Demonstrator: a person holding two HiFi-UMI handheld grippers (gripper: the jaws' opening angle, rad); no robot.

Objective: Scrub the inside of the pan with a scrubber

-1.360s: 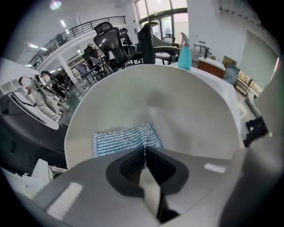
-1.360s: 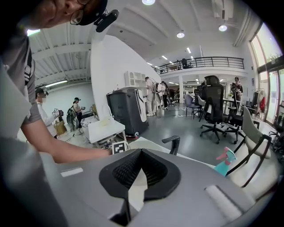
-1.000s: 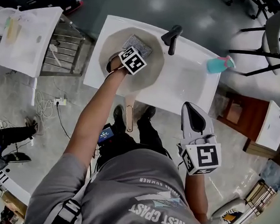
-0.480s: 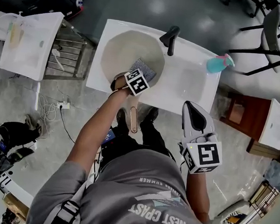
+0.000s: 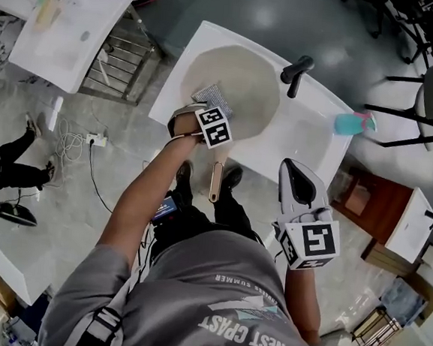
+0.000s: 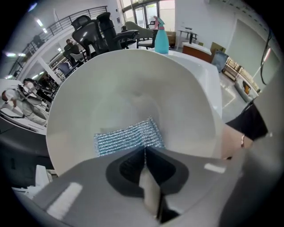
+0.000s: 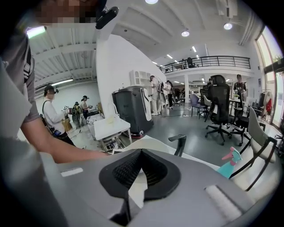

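As left claw (image 6: 144, 150) clamps scrubber (image 6: 126, 136), dragged back to pan (image 6: 133, 75) rim, right claw (image 7: 141, 153) closed

The pan (image 5: 244, 77) is a round, pale cream one sitting in the sink (image 5: 310, 131), with its long tan handle (image 5: 216, 182) poking out over the front edge. The scrubber (image 5: 212, 96) is a flat silvery-blue mesh pad. It's lying on the pan's inside near the handle side, and the left gripper (image 5: 202, 108) has its near edge pinched.

The scrubber (image 5: 210, 96) lies in the pan (image 5: 247, 77) (itself in the sink (image 5: 310, 139)), spray bottle (image 5: 351, 123) to its right.
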